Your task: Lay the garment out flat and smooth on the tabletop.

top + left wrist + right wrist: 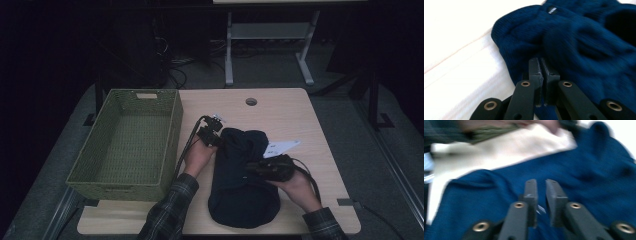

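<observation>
A dark navy knitted sweater [243, 187] lies bunched on the light wooden table [305, 125], stretching from the table's middle to its near edge, with a white paper tag [282, 147] sticking out at its far right side. The left gripper [212, 136] sits at the garment's far left corner, just right of the green woven basket [131, 142] that stands on the table's left part. In the left gripper view the left gripper's [540, 65] two black jaws stand pressed together with no gap between the pads, and their tips are buried in a fold of the blue knit [564, 47], which has a small dark label near its far edge; whether cloth is actually pinched between the pads cannot be told. The right gripper [252, 167] lies across the sweater's right side, its jaws pointing left over the cloth, the person's hand [296, 189] behind it. The right gripper view is blurred: the right gripper's [541, 185] jaws stand nearly together with a narrow slit between them, nothing seen gripped in that slit, the blue knit [579, 180] spread just beyond them and the pale tabletop [506, 150] farther off. Both plaid sleeves come in from the near edge.
</observation>
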`<state>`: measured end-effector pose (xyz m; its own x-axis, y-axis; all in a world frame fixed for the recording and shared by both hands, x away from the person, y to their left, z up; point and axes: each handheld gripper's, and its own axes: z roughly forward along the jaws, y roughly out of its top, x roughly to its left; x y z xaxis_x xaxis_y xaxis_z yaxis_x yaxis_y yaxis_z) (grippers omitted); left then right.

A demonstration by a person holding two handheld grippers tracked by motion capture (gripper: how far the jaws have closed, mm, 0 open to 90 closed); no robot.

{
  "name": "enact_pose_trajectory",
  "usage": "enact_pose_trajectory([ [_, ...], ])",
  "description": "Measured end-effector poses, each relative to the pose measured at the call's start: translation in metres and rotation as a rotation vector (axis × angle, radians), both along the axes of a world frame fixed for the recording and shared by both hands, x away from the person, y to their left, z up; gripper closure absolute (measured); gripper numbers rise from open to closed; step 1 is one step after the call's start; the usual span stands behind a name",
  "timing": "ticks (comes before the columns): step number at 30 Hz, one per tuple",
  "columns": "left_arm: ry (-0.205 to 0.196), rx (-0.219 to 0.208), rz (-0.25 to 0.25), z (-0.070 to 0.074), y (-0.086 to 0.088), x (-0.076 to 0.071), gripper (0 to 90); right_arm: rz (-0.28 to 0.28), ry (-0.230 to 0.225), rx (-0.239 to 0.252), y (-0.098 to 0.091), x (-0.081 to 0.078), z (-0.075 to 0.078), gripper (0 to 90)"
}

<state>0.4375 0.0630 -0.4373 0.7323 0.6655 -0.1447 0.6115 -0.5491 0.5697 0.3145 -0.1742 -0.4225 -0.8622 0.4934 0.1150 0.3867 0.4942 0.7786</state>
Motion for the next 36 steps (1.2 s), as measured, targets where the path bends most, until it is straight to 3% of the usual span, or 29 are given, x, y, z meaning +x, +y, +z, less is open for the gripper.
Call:
enact_pose_trajectory([
  [4,-0.001,0.009,-0.043,0.009,0.007,-0.019,88.2,-0.126,0.022,-0.033,-0.033,0.008,-0.006,89.8],
  [8,0.004,0.035,-0.106,0.007,0.004,-0.039,89.5,-0.2,0.049,-0.088,-0.046,0.015,-0.023,89.9],
  [11,0.032,0.062,-0.128,-0.003,0.002,-0.047,89.7,-0.202,0.063,-0.161,-0.045,0.02,-0.035,90.0],
  [13,0.054,0.079,-0.133,-0.01,0.003,-0.05,89.8,-0.213,0.077,-0.182,-0.043,0.021,-0.039,90.0],
  [17,0.057,0.052,-0.135,-0.013,0.009,-0.061,89.9,-0.217,0.072,-0.207,-0.04,0.018,-0.04,90.0],
  [21,0.053,0.049,-0.157,-0.013,0.011,-0.075,90.0,-0.203,0.057,-0.217,-0.038,0.01,-0.04,90.0],
  [26,0.057,0.026,-0.165,-0.014,0.013,-0.088,89.9,-0.19,0.07,-0.213,-0.04,0.0,-0.04,90.0],
  [36,0.057,0.013,-0.171,-0.015,0.014,-0.098,89.9,-0.174,0.073,-0.204,-0.043,-0.011,-0.04,90.0],
])
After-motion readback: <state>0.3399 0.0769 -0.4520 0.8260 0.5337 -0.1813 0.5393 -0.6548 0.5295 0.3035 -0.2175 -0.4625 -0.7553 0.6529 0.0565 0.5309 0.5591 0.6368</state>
